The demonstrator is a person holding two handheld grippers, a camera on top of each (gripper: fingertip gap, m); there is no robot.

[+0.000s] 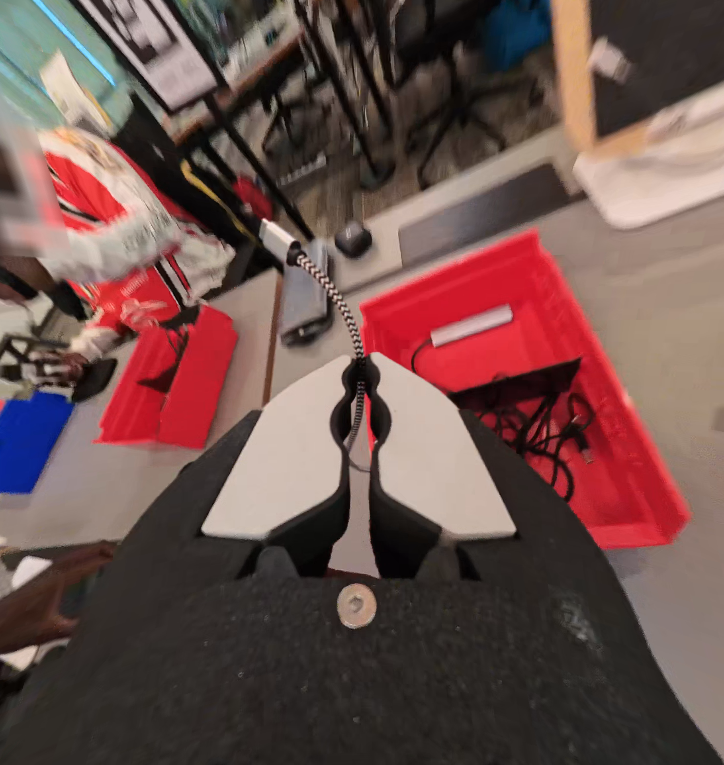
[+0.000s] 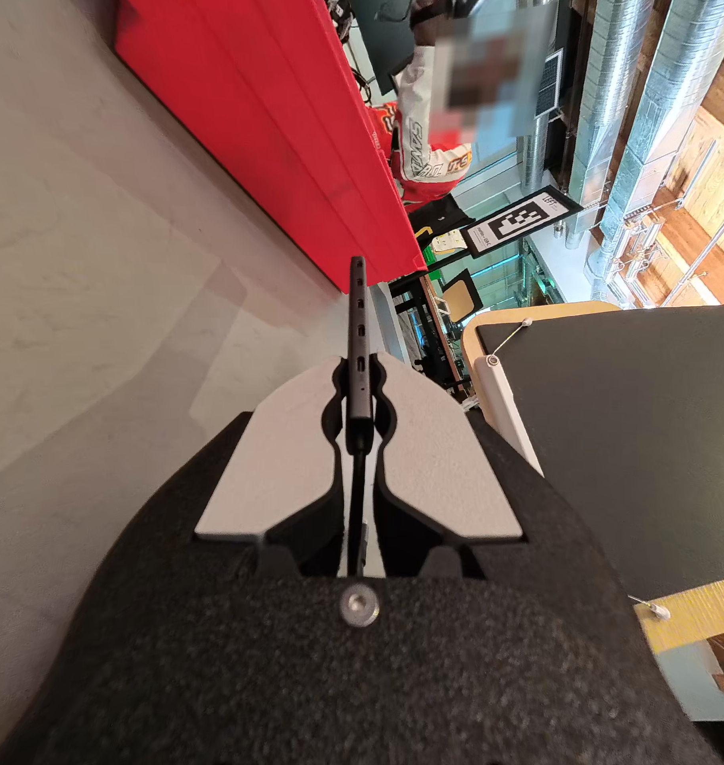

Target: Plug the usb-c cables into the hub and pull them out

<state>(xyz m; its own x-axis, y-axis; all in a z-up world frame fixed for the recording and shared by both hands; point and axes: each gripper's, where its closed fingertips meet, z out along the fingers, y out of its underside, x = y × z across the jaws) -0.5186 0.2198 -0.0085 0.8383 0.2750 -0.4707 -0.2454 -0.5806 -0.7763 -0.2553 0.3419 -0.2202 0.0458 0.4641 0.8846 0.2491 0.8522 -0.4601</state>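
Note:
My left gripper (image 1: 359, 361) is shut on a black-and-white braided usb-c cable (image 1: 339, 298). The cable rises from the fingertips and ends in a silver plug (image 1: 274, 239) held in the air. My right gripper (image 2: 359, 359) is shut on a slim dark grey hub (image 2: 358, 318). The hub stands on edge between the fingers and shows a row of ports. Its own black cord (image 2: 357, 488) runs back between the fingers. Plug and hub do not show together in either view.
A red bin (image 1: 625, 467) to the right holds a silver hub (image 1: 470, 325) and tangled black cables (image 1: 546, 422). A grey device (image 1: 304, 302) lies on the grey table beyond. A second red bin (image 1: 174, 393) and a person in red and white (image 1: 116, 232) are left. A red bin wall (image 2: 269, 136) stands by the hub. My hands' fingertips stand some 35 centimeters from each other.

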